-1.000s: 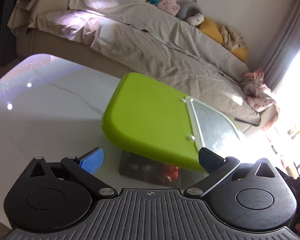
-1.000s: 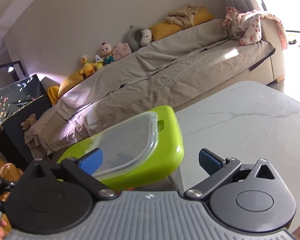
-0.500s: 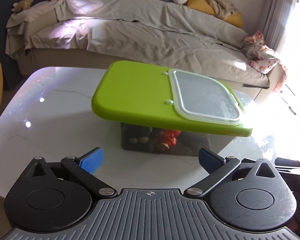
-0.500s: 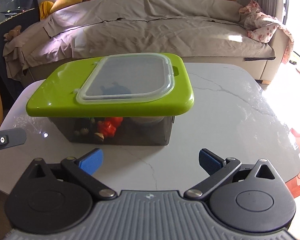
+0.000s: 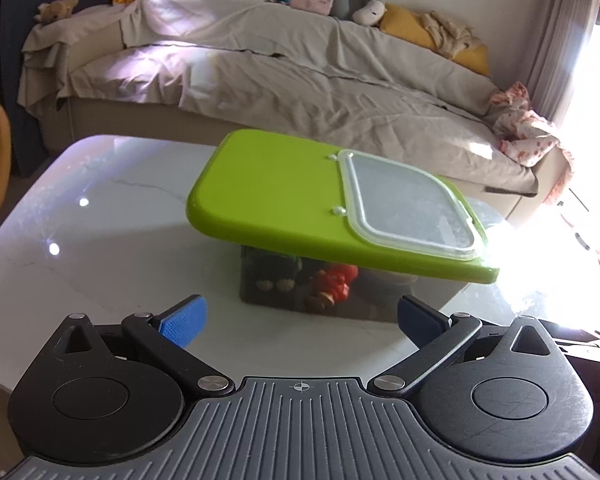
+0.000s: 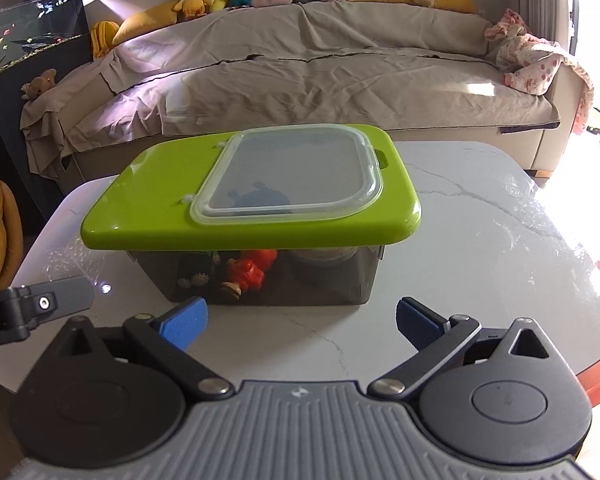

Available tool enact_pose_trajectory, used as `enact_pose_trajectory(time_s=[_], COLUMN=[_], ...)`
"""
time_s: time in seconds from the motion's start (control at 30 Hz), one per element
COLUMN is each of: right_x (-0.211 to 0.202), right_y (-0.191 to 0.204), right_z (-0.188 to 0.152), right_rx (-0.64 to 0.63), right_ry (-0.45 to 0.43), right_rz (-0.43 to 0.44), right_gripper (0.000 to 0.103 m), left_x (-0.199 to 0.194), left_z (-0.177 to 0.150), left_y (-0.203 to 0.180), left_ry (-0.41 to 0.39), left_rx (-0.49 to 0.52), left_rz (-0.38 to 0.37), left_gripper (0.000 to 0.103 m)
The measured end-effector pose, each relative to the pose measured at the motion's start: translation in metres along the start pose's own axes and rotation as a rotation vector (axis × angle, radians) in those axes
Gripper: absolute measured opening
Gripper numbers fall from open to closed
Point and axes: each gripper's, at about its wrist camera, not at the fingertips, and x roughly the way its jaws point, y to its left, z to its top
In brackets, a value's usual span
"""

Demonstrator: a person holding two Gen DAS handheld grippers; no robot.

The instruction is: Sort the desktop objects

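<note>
On the marble table [image 6: 480,240], the smoky storage box [image 6: 332,280] sits at twelve o'clock from both grippers, its green lid [image 6: 148,208] seated flat. The box looks rigid, slick-walled and fairly light (toys inside, a red figure [image 6: 248,270] among them), so I'd grasp the overhanging lid rim. The left gripper [image 5: 299,316] and right gripper [image 6: 300,318] gape wide, empty.

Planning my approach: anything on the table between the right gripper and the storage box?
Nothing: the right wrist view shows bare marble table between right gripper and storage box.
</note>
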Motion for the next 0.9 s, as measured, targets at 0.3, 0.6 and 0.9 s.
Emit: enact_pose_trajectory(time_s=[0.3, 0.6, 0.9], right_x=[-0.012, -0.009, -0.007], right_y=[-0.002, 0.0, 0.004], right_z=[0.001, -0.002, 0.003], right_rx=[0.019, 0.015, -0.007], right_ry=[-0.029, -0.025, -0.037], right_rz=[0.031, 0.018, 0.004], right_gripper=[0.102, 0.102, 0.102], left_x=[0.0, 0.003, 0.012], left_z=[0.006, 0.004, 0.013], left_y=[-0.007, -0.011, -0.006], left_ry=[0.021, -0.043, -0.043], left_rx=[0.022, 0.061, 0.051], left_rz=[-0.028, 0.03, 0.116], left_gripper=[0.103, 0.103, 0.103])
